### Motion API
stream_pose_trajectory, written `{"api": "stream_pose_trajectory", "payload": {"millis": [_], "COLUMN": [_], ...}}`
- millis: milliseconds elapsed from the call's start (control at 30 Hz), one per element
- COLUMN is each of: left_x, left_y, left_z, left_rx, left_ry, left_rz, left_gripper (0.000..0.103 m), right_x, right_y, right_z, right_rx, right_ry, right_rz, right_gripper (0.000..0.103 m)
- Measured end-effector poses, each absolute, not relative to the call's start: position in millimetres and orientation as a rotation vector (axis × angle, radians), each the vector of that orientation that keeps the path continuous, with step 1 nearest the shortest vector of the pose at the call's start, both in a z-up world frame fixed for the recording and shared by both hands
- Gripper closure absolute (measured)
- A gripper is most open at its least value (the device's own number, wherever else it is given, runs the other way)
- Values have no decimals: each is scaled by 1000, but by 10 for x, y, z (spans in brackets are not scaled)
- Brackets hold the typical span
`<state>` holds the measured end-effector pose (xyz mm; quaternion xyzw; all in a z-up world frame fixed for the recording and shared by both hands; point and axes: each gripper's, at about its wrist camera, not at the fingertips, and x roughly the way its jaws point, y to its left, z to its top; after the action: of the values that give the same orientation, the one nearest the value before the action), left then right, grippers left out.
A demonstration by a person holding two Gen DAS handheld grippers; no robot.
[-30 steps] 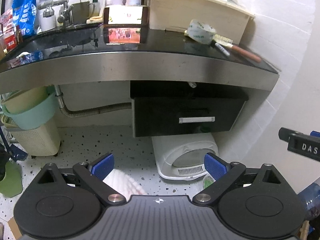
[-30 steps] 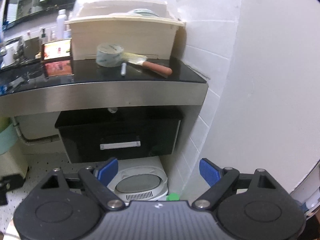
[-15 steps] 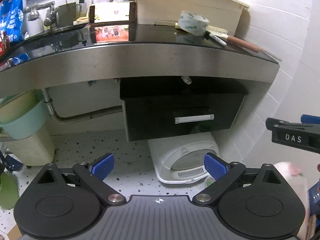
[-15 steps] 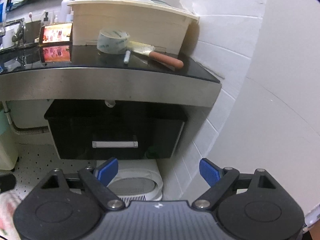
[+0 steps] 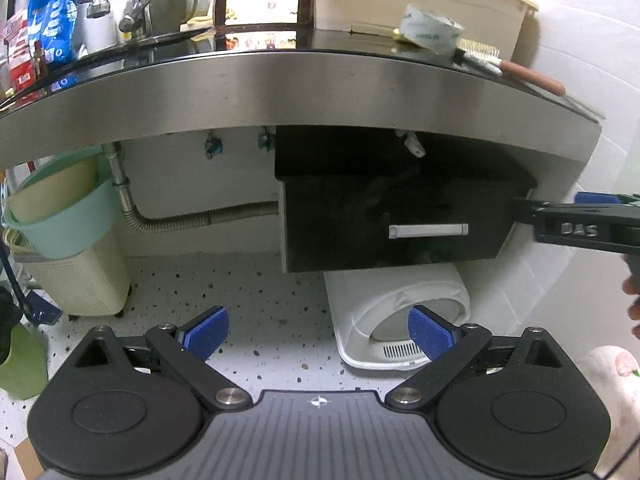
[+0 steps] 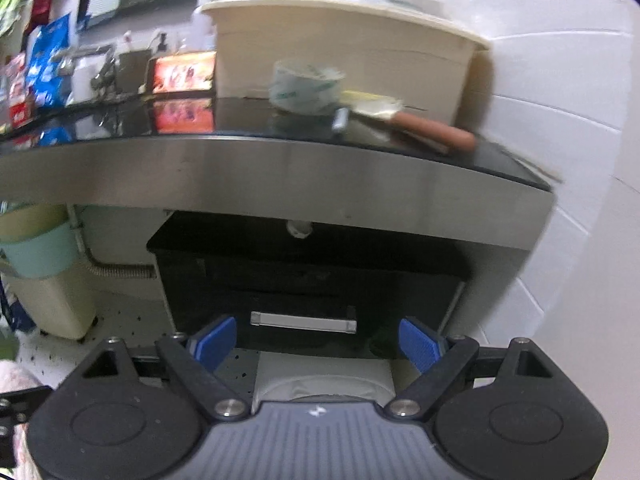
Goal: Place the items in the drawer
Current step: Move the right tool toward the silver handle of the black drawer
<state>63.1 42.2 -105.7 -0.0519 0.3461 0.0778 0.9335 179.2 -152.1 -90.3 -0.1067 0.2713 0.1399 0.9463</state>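
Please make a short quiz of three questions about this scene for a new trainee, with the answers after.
1. True or false: the drawer under the counter is closed.
2. Which claw is nearer the drawer handle: A) left claw B) right claw?
3. Fill in: the tape roll lies beside a ____ with a brown handle.

Key: 1 true; 2 B; 3 brush.

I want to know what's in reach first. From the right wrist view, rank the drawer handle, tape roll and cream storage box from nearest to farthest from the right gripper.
1. Drawer handle: just ahead of the right gripper, low.
2. Tape roll: up on the counter.
3. Cream storage box: behind the tape, against the wall.
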Motion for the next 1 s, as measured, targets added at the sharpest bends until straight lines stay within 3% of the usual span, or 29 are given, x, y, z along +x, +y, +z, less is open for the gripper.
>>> {"api": "stream_pose_trajectory", "payload": {"millis": [400, 800, 1000], "left_x": [571, 622, 632], "left_y": [354, 391, 440], "left_z": [-1144, -1250, -1332], "left_rx": [-5, -135, -185], "left_ry": [706, 727, 732], "left_rz": [76, -50, -59], "left_gripper": [5, 5, 5], "right_x": [2111, 2419, 2698], "right_y": [-1263, -1162, -1017], "right_z": [-1110, -1337, -1562], "right_rx": [-315, -359, -525], "right_ry": [518, 552, 596], "right_rz": [462, 593, 643], "right_gripper": [14, 15, 15]}}
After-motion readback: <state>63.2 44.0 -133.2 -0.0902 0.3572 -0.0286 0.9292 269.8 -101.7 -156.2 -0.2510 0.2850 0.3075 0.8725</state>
